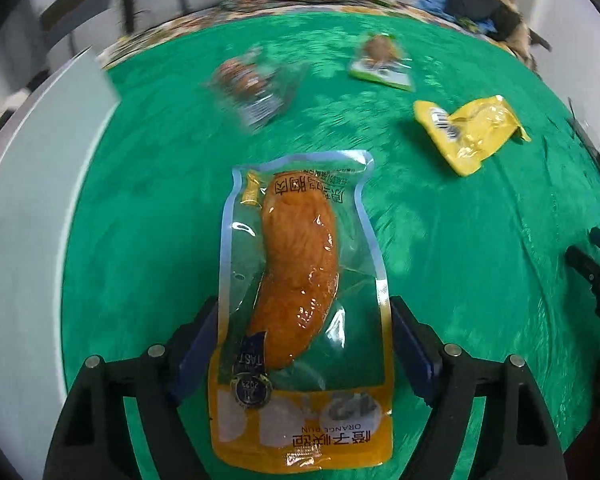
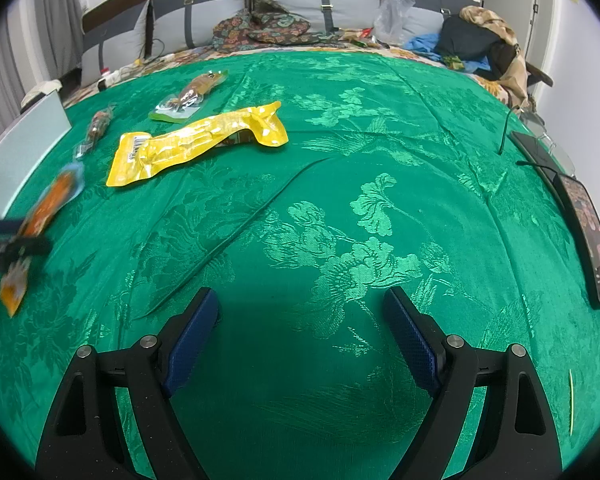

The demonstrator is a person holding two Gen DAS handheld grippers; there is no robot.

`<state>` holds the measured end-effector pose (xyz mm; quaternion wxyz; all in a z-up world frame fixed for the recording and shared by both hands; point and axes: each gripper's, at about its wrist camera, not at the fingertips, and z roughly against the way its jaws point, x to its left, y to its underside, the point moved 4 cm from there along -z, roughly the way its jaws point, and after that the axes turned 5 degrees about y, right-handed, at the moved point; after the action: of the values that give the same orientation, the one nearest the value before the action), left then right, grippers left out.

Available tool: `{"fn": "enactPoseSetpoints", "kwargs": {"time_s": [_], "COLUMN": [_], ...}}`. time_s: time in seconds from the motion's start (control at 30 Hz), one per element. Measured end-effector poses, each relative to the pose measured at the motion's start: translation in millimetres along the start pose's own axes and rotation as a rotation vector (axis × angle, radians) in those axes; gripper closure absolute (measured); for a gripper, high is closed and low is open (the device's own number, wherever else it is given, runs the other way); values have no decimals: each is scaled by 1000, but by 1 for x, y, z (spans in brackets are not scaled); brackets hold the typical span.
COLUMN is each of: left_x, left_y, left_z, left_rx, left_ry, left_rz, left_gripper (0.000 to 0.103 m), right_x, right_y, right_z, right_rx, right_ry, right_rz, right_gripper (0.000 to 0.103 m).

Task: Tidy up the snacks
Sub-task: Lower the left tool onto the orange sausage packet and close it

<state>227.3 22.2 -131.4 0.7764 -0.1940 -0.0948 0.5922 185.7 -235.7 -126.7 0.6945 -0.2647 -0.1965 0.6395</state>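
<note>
A green patterned cloth point(image 2: 340, 160) covers the surface. The left gripper point(image 1: 304, 344) clamps the edges of a clear-and-orange snack pouch point(image 1: 300, 300) holding an orange-brown piece — it reads "ORANGE RUN" and "2023", and hangs above the cloth. The right gripper point(image 2: 300, 340) stands wide, nothing between its pads. Farther off on the cloth lies a yellow packet point(image 2: 196, 140) showing a barcode.

Motion-smeared clear snack pack point(image 1: 252, 90) beyond the held pouch point(image 1: 300, 304), contents unreadable; left claw point(image 2: 4, 240) a blur.
</note>
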Motion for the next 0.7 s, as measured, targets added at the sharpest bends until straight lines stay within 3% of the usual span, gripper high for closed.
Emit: {"fn": "enactPoseSetpoints", "kwargs": {"time_s": [0.13, 0.47, 0.53, 0.7], "left_x": [15, 22, 19, 3], "left_y": [15, 4, 2, -1], "left_z": [8, 9, 6, -3], "left_rx": [-25, -11, -2, 28], "left_ry": [11, 236, 225, 105], "left_rz": [93, 217, 194, 83], "left_gripper": [19, 0, 0, 0], "right_x": [0, 0, 0, 1], "right_y": [0, 0, 0, 0], "right_z": [0, 0, 0, 0], "right_rx": [0, 0, 0, 0], "right_ry": [0, -1, -1, 0], "right_rz": [0, 0, 0, 0], "right_gripper": [15, 15, 15, 15]}}
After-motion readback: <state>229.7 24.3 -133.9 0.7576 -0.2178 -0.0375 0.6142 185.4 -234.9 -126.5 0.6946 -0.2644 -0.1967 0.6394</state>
